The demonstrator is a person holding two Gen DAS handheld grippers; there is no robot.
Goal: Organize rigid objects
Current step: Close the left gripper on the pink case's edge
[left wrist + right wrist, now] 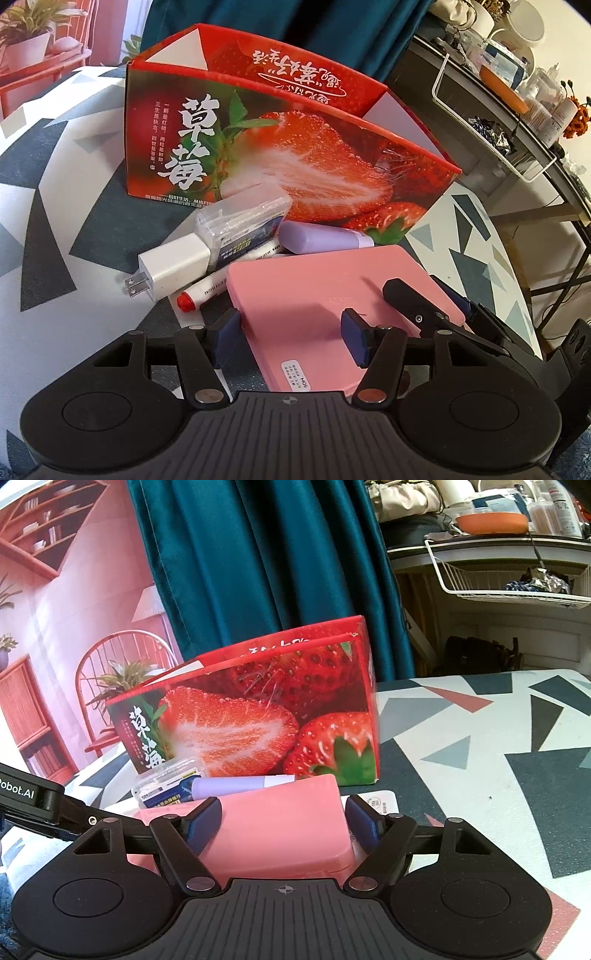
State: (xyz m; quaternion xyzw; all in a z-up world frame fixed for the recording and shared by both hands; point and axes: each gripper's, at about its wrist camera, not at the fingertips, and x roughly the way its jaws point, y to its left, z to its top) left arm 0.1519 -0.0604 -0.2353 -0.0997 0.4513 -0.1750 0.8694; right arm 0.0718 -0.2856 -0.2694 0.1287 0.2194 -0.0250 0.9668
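A flat pink case (332,288) (280,823) lies on the patterned tabletop in front of a red strawberry box (280,147) (258,709). My left gripper (291,336) stands half open at the case's near left corner. Its left pad (227,334) touches the case's left edge and its right pad (354,339) sits over the top face. My right gripper (282,823) is also half open. One of its pads (201,823) is over the case and the other (364,823) is beside its right edge. Neither pair visibly clamps the case.
A white charger (173,266), a clear plastic box (243,221), a purple tube (325,240) and a red-capped marker (203,291) lie heaped between case and box. A white wire basket (509,583) hangs under a cluttered shelf at the right. A teal curtain (258,554) hangs behind.
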